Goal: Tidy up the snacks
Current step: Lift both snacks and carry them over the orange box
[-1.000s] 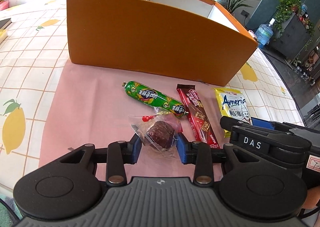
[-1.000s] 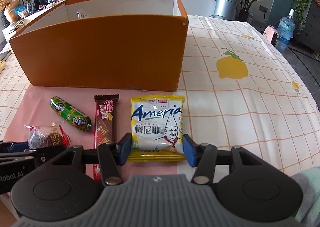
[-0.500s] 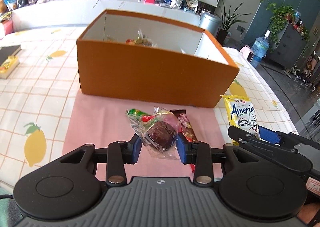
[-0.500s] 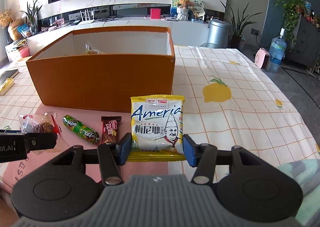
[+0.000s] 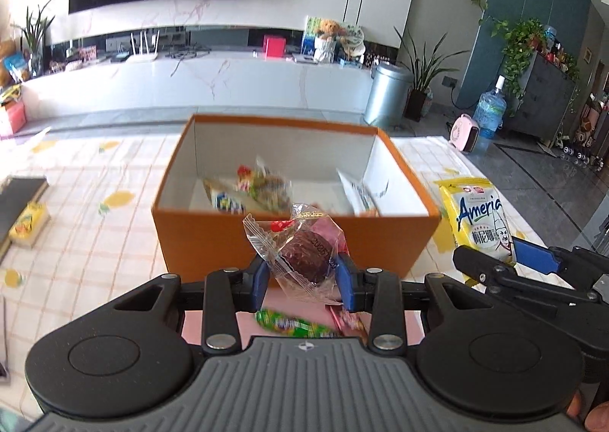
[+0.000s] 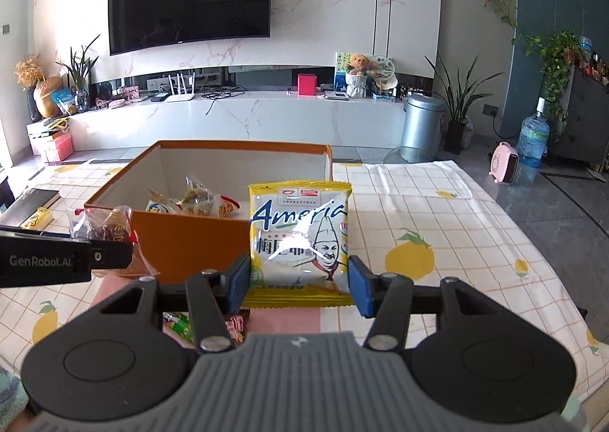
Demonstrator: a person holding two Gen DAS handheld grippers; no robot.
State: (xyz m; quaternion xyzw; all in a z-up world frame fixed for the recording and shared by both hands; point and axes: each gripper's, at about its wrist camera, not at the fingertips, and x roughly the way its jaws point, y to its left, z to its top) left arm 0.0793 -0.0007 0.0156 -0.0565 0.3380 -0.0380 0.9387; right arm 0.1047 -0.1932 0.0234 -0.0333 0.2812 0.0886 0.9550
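Observation:
My left gripper (image 5: 302, 277) is shut on a clear-wrapped chocolate pastry (image 5: 304, 256) and holds it in the air before the orange box (image 5: 289, 241). My right gripper (image 6: 298, 281) is shut on a yellow "Ameria" snack packet (image 6: 300, 238), lifted near the box's right front corner (image 6: 190, 241). The packet also shows in the left wrist view (image 5: 477, 220), and the pastry in the right wrist view (image 6: 108, 228). The box holds several wrapped snacks (image 5: 259, 190). A green sausage (image 5: 289, 325) and a red bar (image 5: 348, 319) lie on the pink mat below.
The table has a lemon-print checked cloth (image 6: 437, 226). A dark book (image 5: 19, 200) and a small yellow pack (image 5: 28, 222) lie at the left. The pink mat (image 6: 281, 319) lies in front of the box.
Both grippers have risen from the mat with their snacks and moved toward the box, so its inside now shows. The sausage and bar stayed on the mat.

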